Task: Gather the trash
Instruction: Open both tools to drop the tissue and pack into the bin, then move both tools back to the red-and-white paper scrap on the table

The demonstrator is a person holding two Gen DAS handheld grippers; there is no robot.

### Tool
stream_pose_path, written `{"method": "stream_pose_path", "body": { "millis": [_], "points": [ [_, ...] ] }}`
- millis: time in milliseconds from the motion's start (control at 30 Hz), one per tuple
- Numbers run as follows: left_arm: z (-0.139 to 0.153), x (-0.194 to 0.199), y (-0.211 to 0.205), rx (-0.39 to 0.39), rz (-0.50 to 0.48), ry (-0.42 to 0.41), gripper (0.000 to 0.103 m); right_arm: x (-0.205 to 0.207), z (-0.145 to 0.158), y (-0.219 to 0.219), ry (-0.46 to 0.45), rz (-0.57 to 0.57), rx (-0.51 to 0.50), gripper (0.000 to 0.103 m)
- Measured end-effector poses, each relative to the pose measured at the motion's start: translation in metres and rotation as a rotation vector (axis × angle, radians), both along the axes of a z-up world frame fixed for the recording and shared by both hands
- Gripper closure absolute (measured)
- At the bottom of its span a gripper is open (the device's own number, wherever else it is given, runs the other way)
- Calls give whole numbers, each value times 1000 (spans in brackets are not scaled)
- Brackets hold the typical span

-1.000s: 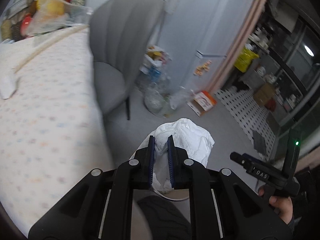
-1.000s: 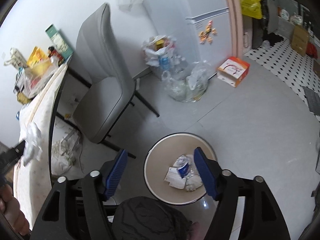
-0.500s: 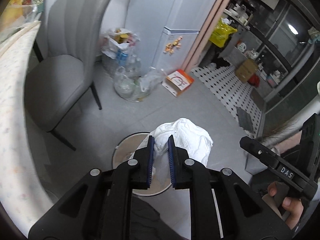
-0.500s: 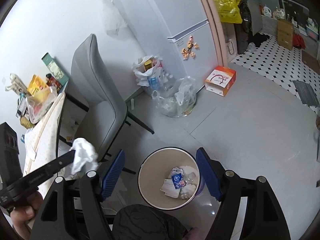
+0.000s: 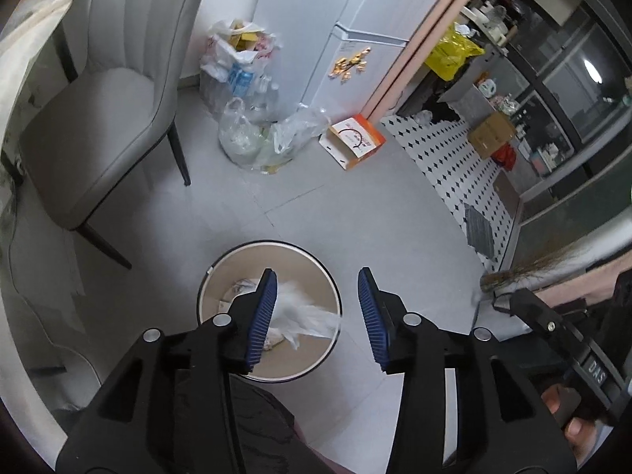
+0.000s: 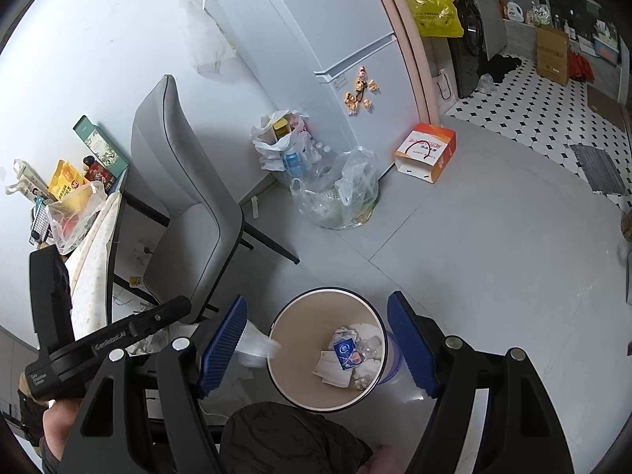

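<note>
A round beige trash bin [image 5: 320, 359] stands on the grey floor; it also shows in the right wrist view [image 6: 292, 331] with paper scraps and a blue wrapper [image 6: 344, 351] inside. My left gripper [image 5: 316, 310] is open above the bin. A white crumpled tissue [image 5: 300, 312], blurred, is loose in the air over the bin's rim, just off the left finger; it shows blurred in the right wrist view [image 6: 256, 345]. My right gripper [image 6: 316, 343] is open and empty above the bin.
A grey chair [image 5: 98, 118] stands left of the bin beside a table [image 6: 93, 260]. Plastic bags of bottles [image 5: 252, 126] and an orange-white box [image 5: 353, 142] lie near the fridge [image 6: 335, 39]. A tiled area with boxes lies at the right.
My left gripper swung from the table to over the bin, then opened and let go of the white tissue, which is dropping toward the bin. The right gripper stayed open.
</note>
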State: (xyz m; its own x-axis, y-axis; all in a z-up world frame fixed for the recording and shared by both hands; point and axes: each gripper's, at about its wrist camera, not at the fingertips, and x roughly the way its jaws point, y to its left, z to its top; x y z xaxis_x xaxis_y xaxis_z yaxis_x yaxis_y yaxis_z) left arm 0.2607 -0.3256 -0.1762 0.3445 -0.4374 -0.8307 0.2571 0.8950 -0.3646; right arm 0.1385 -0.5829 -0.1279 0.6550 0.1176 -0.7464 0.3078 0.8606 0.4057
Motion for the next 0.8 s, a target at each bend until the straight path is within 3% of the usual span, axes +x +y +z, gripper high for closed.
{"method": "stream_pose_path", "body": {
  "millis": [67,300,533,667,800],
  "points": [
    [0,0,2,-12,-1,4,60,0,1,-1,-3,1,3,31],
    [25,-10,27,-13,28,-56,38,3,5,13,-19,38,11,30],
    [68,-25,82,4,124,-164,16,14,9,49,-53,108,39,17],
    [87,-34,123,-5,201,-208,12,24,21,77,-75,152,32,9],
    [101,-38,162,-4,273,-243,12,32,34,111,-106,202,33,8]
  ]
}}
